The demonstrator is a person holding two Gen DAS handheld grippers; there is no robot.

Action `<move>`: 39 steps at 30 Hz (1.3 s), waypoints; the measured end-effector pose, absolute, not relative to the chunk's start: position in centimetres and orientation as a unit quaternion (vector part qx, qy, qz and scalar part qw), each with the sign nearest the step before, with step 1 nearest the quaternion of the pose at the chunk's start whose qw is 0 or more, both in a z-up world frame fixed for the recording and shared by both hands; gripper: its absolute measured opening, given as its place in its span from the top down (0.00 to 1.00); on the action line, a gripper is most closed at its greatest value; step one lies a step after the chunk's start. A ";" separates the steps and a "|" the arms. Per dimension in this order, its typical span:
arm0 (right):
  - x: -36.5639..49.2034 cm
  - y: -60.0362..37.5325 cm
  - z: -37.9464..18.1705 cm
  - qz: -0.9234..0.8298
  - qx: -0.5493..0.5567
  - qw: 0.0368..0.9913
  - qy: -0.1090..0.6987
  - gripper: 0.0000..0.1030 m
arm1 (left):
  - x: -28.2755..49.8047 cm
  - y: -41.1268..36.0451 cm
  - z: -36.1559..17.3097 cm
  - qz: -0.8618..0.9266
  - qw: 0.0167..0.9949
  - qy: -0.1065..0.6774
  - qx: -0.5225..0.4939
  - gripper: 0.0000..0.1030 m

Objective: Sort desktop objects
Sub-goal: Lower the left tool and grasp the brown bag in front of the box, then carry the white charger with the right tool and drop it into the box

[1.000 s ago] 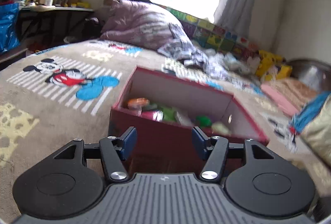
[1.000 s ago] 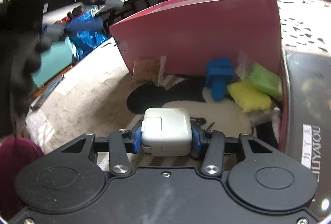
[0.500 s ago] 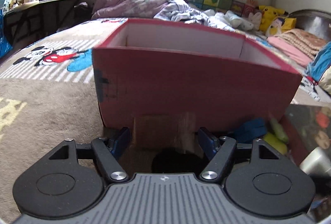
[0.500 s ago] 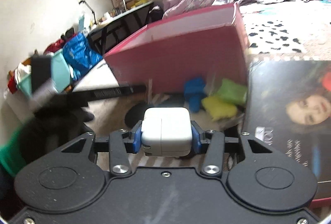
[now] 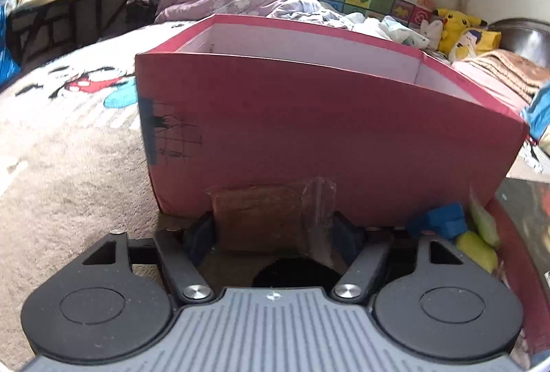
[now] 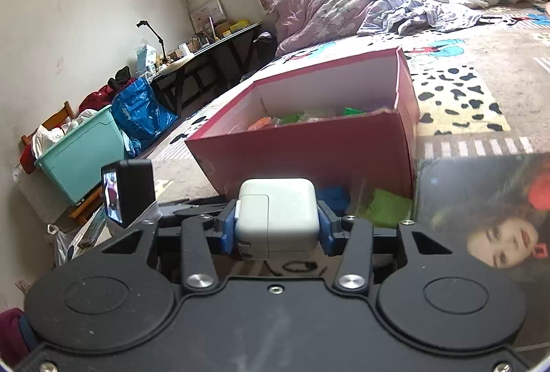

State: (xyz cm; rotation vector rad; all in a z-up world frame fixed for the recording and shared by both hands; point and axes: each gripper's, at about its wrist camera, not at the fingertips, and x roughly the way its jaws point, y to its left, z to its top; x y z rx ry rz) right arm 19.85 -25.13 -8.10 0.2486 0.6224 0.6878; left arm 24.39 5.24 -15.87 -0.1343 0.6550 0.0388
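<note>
The white square plastic charger block (image 6: 276, 217) sat clamped in the right gripper (image 6: 277, 227), raised just short of the open pink cardboard box (image 6: 319, 145) ahead. The left gripper (image 5: 275, 231), jaws parted, straddled a brown clear-wrapped packet (image 5: 261, 214) against the box's near wall, unpinched.

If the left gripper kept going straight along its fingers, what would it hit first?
The left gripper already straddles a brown snack packet in clear wrap. That comes first, probably followed by the red box's near wall right behind it, though the gap between them is unclear.
</note>
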 end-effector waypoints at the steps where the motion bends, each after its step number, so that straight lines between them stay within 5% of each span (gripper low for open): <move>1: 20.2 -25.1 -7.8 0.332 0.118 0.887 0.298 0.56 | 24.3 5.4 -15.8 0.019 0.943 0.324 -0.067 0.44; 13: 27.9 -22.5 -3.2 0.323 0.074 0.894 0.300 0.56 | 23.5 3.9 -14.8 -0.050 0.938 0.333 -0.078 0.49; 28: 36.7 -16.2 -6.4 0.289 -0.031 0.861 0.418 0.56 | 23.3 3.9 -14.0 -0.079 0.937 0.326 -0.097 0.49; 39: 32.2 -19.8 -4.7 0.285 -0.014 0.887 0.362 0.48 | 23.3 4.1 -14.1 -0.083 0.937 0.326 -0.097 0.49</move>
